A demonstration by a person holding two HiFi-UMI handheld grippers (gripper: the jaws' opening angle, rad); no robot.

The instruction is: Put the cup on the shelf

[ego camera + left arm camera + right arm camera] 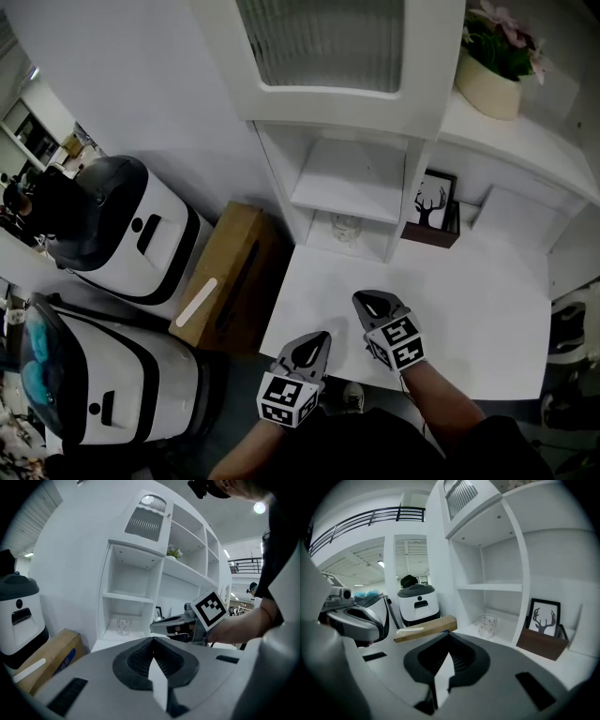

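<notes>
A clear glass cup (345,228) with small dots stands upright in the bottom compartment of the white shelf unit (349,183). It also shows in the left gripper view as the cup (123,626) and in the right gripper view as the cup (487,626). My left gripper (317,338) is shut and holds nothing; it hovers at the near edge of the white desk (469,309). My right gripper (366,301) is also shut and holds nothing, over the desk a little nearer the shelf. Both stand well back from the cup.
A framed deer picture (433,208) leans in a brown holder right of the cup's compartment. A flower pot (487,84) sits on the upper ledge. A cardboard box (230,272) and two white machines (131,234) stand on the floor left of the desk.
</notes>
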